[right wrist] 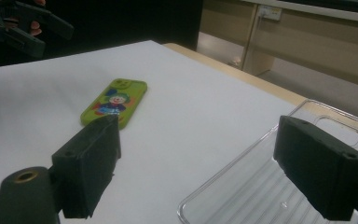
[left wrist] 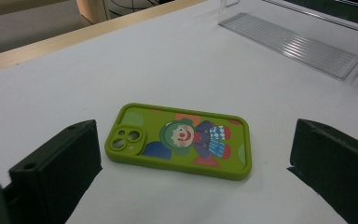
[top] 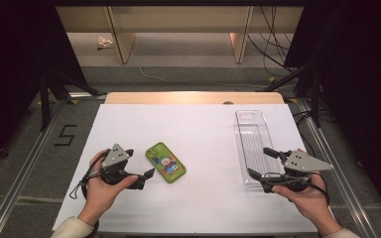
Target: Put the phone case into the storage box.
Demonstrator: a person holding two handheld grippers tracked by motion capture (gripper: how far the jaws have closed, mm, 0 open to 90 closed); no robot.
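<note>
A green phone with a clown picture lies back up on the white table sheet, left of centre. My left gripper is open just left of the phone, jaws pointing at it and apart from it. In the left gripper view the phone lies flat just beyond the two wide-apart fingers. A clear phone case lies at the right, open side up. My right gripper is open at its near end. In the right gripper view one finger hangs over the clear case and the other is over the sheet.
The sheet covers a wooden table whose bare far edge shows beyond it. Metal rails run along both sides on the floor. Shelving legs and cables stand farther back. The green phone and the other gripper show far off in the right gripper view.
</note>
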